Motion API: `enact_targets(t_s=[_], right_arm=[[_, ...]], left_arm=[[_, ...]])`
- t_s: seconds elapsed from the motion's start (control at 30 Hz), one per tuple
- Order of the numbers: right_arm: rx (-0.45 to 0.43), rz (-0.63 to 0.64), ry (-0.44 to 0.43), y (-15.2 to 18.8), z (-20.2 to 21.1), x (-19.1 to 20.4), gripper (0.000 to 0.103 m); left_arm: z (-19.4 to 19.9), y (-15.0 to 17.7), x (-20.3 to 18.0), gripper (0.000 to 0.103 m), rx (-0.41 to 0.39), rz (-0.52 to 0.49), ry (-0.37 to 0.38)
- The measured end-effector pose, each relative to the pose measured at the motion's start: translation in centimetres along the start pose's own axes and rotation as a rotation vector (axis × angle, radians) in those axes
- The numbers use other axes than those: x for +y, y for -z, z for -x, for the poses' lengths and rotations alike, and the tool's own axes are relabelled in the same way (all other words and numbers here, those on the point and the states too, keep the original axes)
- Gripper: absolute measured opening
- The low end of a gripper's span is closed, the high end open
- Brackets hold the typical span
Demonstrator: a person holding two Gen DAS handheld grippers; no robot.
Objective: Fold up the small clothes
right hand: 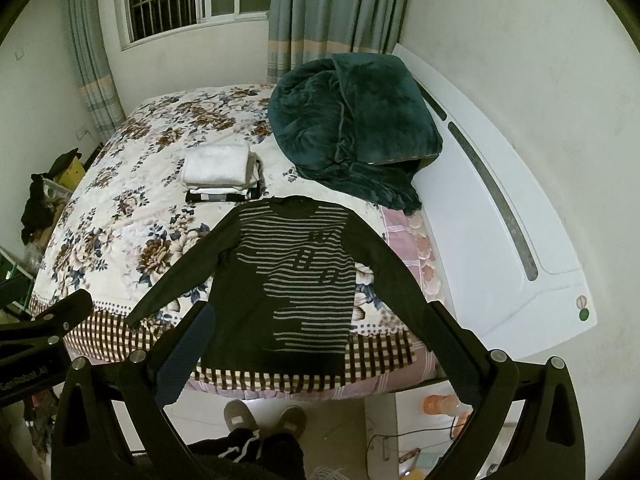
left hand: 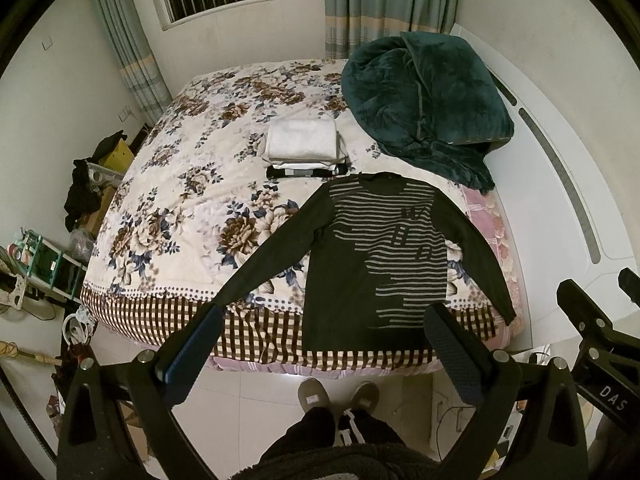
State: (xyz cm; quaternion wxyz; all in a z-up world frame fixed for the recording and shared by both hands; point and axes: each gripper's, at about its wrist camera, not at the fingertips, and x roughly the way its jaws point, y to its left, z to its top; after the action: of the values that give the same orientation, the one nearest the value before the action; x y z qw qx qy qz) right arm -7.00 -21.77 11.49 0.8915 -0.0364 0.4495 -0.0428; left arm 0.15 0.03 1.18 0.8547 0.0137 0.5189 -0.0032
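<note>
While both tools hang above the near edge of the bed, the dark long-sleeved sweater with thin grey stripes point(left hand: 372, 264) point(right hand: 288, 284) lies flat, front up, on the floral-print bedspread point(left hand: 192, 208) point(right hand: 120, 216), sleeves spread out to either side and its hem draped over the checked border at the near edge. The left gripper point(left hand: 324, 332) has its jaws spread wide, nothing between them, and it's not touching the sweater. Same deal with the right gripper point(right hand: 320, 332): jaws wide apart, empty, up in the air. Just beyond the sweater's collar sits a stack of folded clothes with a white piece on top point(left hand: 302, 146) point(right hand: 218, 172). Far right on the bed there's a crumpled dark teal plush blanket point(left hand: 424, 108) point(right hand: 352, 128). The person's grey slippers point(left hand: 340, 398) point(right hand: 264, 420) show on the tiled floor below.
</note>
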Motion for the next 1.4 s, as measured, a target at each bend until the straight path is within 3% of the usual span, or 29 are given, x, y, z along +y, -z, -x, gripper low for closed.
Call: enact_targets(t_s=[1.4], right_arm=[[-0.001, 0.000, -0.001, -1.8, 1.2, 1.3, 0.103]], left_arm=[[0.1, -1.7, 0.5, 0.103, -0.016, 0.004, 0.000]])
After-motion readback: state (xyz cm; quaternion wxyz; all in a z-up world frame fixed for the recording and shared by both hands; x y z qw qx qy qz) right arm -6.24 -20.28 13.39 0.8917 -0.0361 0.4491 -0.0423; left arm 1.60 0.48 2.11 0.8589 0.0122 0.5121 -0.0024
